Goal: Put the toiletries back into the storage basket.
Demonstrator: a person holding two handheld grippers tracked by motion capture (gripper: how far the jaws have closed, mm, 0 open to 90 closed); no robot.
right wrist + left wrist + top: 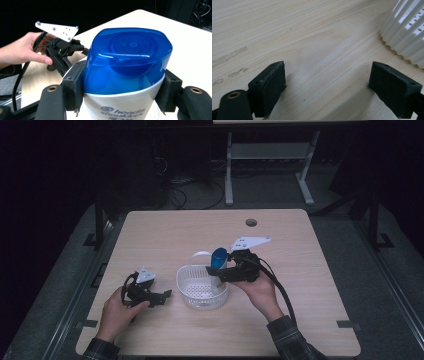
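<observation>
A white shampoo bottle with a blue cap (pixel 218 257) stands cap-up over the right side of a white perforated basket (pixel 192 292), its lower end inside the rim. My right gripper (pixel 219 271) is shut on it just below the cap. In the right gripper view the blue cap (pixel 127 57) sits between the two pads (pixel 73 86). My left gripper (pixel 164 297) rests on the table left of the basket, jaws wide open with bare wood between them (pixel 329 85). The basket's ribbed wall (pixel 407 32) lies just off its right jaw.
The light wooden table (pixel 165 232) has a cable hole (pixel 251 222) at its far side. A hand holding the left gripper (pixel 60 50) appears beyond the bottle. A desk frame (pixel 270 155) stands on the dark floor behind the table.
</observation>
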